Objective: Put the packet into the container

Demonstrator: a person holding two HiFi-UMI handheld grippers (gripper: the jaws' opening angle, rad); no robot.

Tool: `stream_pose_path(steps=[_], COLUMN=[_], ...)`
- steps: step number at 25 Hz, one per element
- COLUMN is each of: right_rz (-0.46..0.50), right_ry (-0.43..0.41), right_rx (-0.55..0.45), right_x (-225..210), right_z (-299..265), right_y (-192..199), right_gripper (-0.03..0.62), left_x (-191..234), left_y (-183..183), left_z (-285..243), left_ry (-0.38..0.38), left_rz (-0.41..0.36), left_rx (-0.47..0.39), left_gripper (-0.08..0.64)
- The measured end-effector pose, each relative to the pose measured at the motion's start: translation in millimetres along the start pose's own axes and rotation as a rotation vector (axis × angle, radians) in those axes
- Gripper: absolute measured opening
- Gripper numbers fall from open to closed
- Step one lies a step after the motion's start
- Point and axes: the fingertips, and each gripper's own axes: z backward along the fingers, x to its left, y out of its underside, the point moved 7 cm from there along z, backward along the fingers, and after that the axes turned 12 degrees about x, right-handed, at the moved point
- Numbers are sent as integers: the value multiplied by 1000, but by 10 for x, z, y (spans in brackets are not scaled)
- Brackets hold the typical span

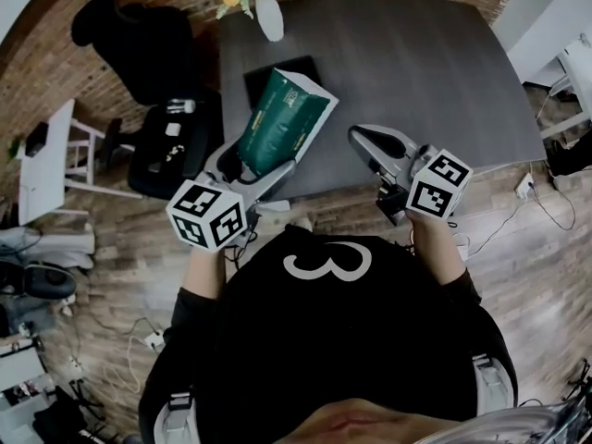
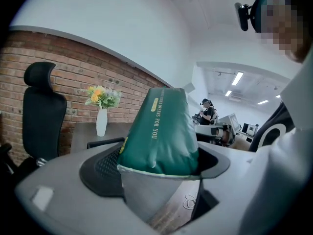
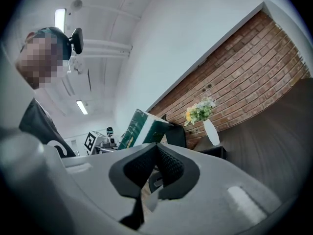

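Note:
A dark green packet [image 1: 282, 120] with a white-edged top stands tilted above the table's near edge, its lower end clamped in my left gripper [image 1: 257, 163]. In the left gripper view the packet [image 2: 160, 131] fills the gap between the jaws of that gripper [image 2: 156, 166]. A black container [image 1: 310, 67] lies on the table just beyond the packet, which partly hides it; its rim [image 2: 105, 142] shows low behind the left jaw. My right gripper [image 1: 361, 139] hovers to the packet's right, shut and empty, with its pads [image 3: 168, 166] pressed together.
The dark grey table [image 1: 407, 72] stretches ahead. A white vase with flowers [image 1: 269, 13] stands at its far edge. Black office chairs [image 1: 139, 44] stand to the left by a brick wall. Cables lie on the wooden floor [image 1: 518, 202] at the right.

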Motion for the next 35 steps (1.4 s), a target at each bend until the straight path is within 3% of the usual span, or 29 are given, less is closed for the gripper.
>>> stream_pose_path(steps=[7,14,20,23,35], right_rz=[-19,-94,-139,-159,-239], right_ry=[22,63,78,86,105], right_rx=[-5,30,49,51,68], right_x=[-106,-434,-683,-804,-1123], right_z=[-46,-281,-482,-572,-753], right_y=[-2,-58,-95,-92,87], right_gripper=[2,2,2,2,2], left_x=[230,705,1031,1217,1550], left_y=[-113,-496,-719,-790,-565], left_z=[-100,-385,-579,-671,-1218], left_ry=[-2,36,42,45,105], left_rz=[-82,-127,-265,-297,-445], left_rx=[23,71,117,134,295], left_gripper=[446,446,446,446,446])
